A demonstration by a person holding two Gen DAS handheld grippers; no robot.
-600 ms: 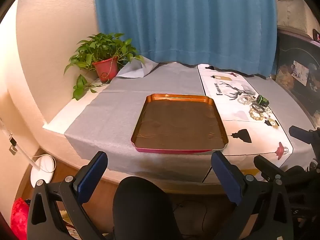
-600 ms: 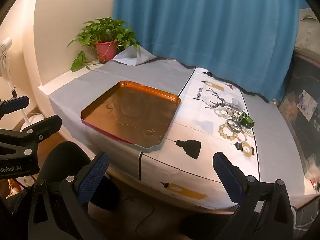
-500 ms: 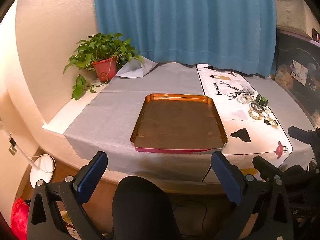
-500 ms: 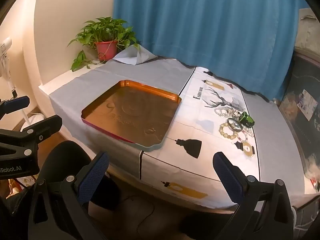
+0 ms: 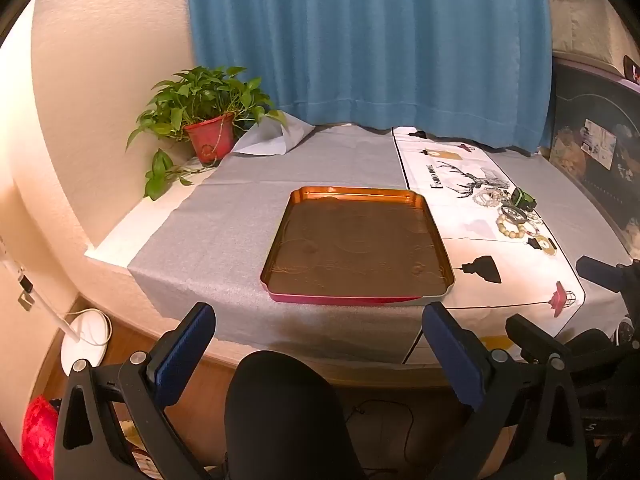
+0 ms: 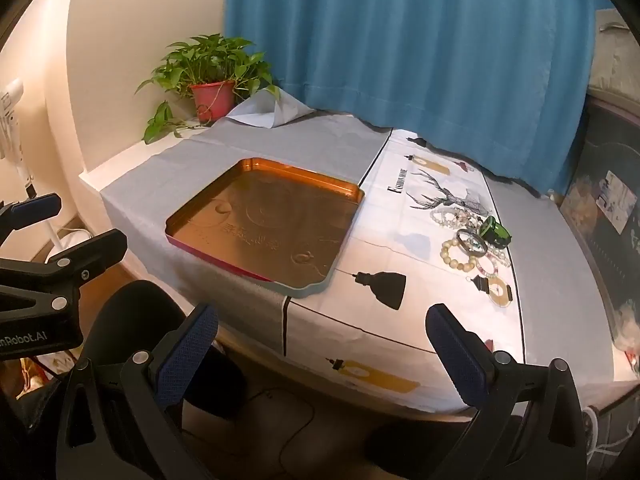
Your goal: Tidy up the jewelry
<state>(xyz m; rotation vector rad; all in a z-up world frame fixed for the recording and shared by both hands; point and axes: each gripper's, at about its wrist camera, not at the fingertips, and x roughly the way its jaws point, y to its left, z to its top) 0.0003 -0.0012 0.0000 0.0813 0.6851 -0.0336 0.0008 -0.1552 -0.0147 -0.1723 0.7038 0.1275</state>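
An empty copper-coloured tray (image 5: 356, 200) (image 6: 200, 216) lies on the grey cloth near the table's front edge. A cluster of jewelry (image 5: 512, 216) (image 6: 472, 240) lies on the white printed runner to the tray's right: bead bracelets, a green-and-black piece (image 6: 496, 234) and a gold ring-shaped piece (image 6: 500, 290). My left gripper (image 5: 318, 338) is open and empty, below the table's front edge in front of the tray. My right gripper (image 6: 320, 338) is open and empty, below the front edge of the runner. The left gripper also shows at the left of the right wrist view (image 6: 56, 240).
A potted green plant (image 5: 204, 120) (image 6: 212, 80) stands at the table's back left corner. A blue curtain (image 5: 360, 40) hangs behind the table. Dark furniture (image 5: 600, 152) stands to the right. A dark knee (image 5: 284, 408) is below the left gripper. A white fan base (image 5: 86, 338) sits on the floor.
Both views have shifted very slightly; the grippers stay open and nothing on the table has moved.
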